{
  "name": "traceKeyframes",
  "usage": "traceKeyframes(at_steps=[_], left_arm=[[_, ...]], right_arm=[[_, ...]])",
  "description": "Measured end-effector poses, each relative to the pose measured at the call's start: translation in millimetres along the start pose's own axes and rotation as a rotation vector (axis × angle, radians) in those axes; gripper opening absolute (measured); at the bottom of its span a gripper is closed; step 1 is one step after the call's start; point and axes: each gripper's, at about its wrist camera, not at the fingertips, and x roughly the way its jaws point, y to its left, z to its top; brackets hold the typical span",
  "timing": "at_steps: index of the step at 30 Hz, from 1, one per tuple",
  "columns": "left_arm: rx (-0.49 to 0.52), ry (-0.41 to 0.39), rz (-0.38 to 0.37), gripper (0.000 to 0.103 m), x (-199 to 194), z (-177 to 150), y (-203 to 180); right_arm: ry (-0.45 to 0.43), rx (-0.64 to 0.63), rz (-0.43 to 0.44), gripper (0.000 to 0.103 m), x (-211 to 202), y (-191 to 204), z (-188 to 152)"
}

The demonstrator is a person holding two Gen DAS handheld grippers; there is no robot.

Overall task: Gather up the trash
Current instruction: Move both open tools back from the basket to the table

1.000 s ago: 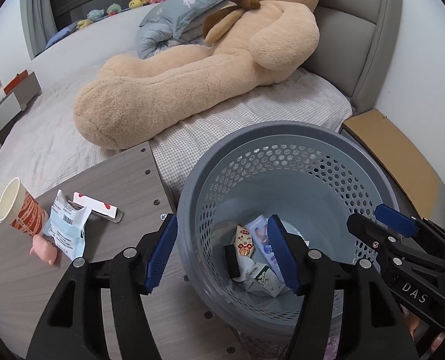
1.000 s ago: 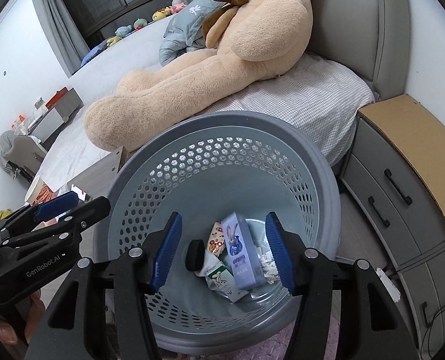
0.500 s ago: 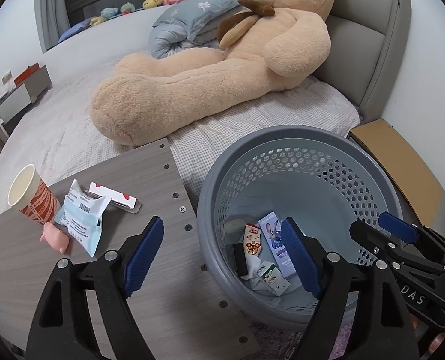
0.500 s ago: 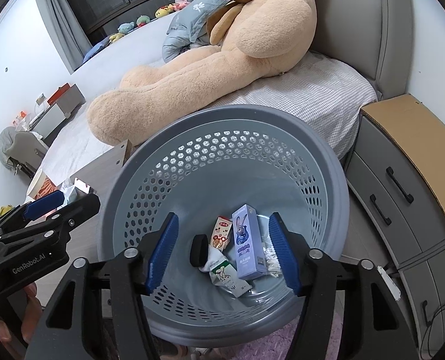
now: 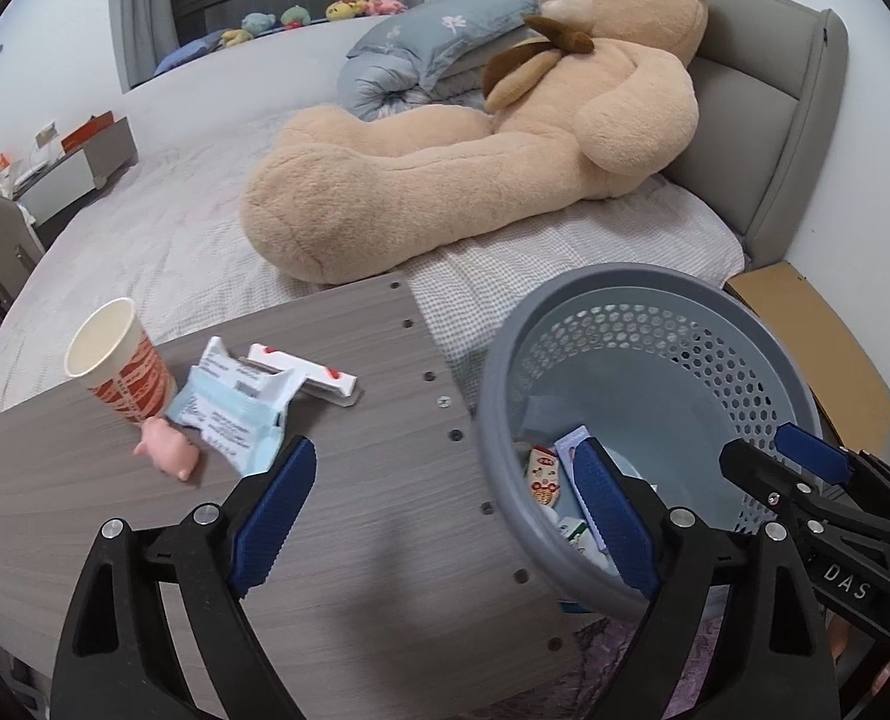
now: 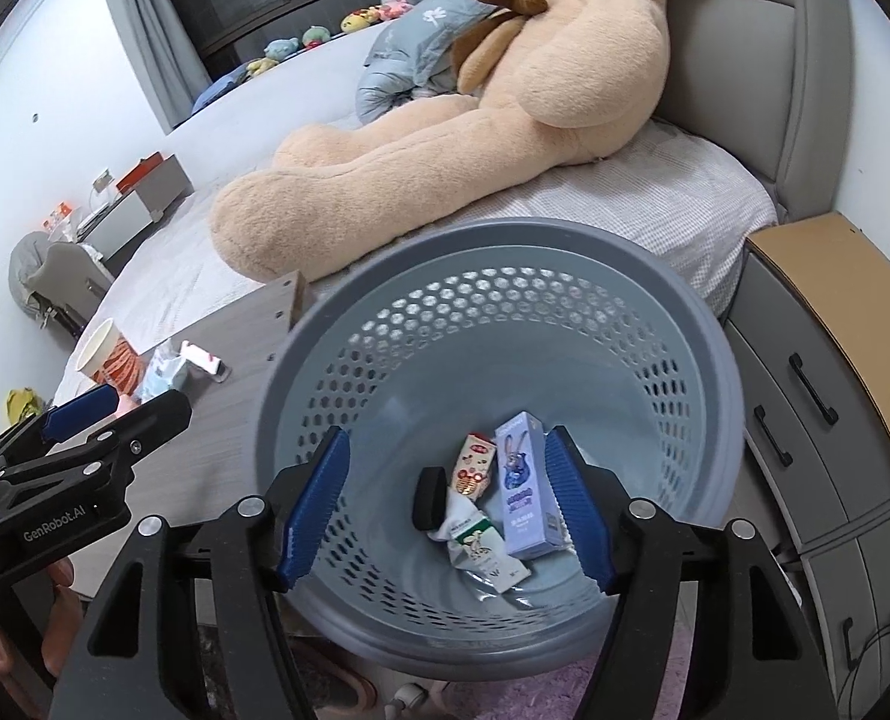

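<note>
A grey perforated basket (image 5: 643, 348) (image 6: 505, 276) stands beside the wooden table (image 5: 355, 540). At its bottom lie a blue rabbit carton (image 6: 523, 492), a small red-and-cream carton (image 6: 475, 468), a green-and-white carton (image 6: 481, 546) and a black piece (image 6: 430, 498). On the table stand a paper cup (image 5: 121, 372), a light blue packet (image 5: 229, 414), a white-and-red box (image 5: 301, 369) and a pink pig figure (image 5: 166, 450). My left gripper (image 5: 439, 480) spans the table edge and basket rim, jaws opening, holding nothing. My right gripper (image 6: 445, 462) hangs over the basket, jaws opening, holding nothing.
A large teddy bear (image 5: 475, 138) lies on the bed (image 5: 145, 240) behind the table. A grey nightstand with drawers (image 6: 805, 396) and a cardboard-coloured top stands right of the basket. A purple rug (image 6: 673, 678) lies under the basket.
Both grippers' jaws have widened. The left gripper has shifted from above the basket toward the table. The blue carton now lies at the basket's bottom, lower than before.
</note>
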Motion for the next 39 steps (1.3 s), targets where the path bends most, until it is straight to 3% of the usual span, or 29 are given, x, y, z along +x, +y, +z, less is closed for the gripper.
traceKeyframes(at_steps=[18,25,39], left_arm=[[-0.184,-0.014,0.147,0.087,-20,-26,109],[-0.263,-0.011,0.210,0.087,-24,-40,152],[-0.361,0.013,0.270,0.087,-24,-61,202]], right_arm=[[0.041,-0.178,0.149,0.067,16,99,15],[0.066,-0.306,0.195,0.067,32,149,18],[0.128,-0.450,0.270,0.067,78,216,33]])
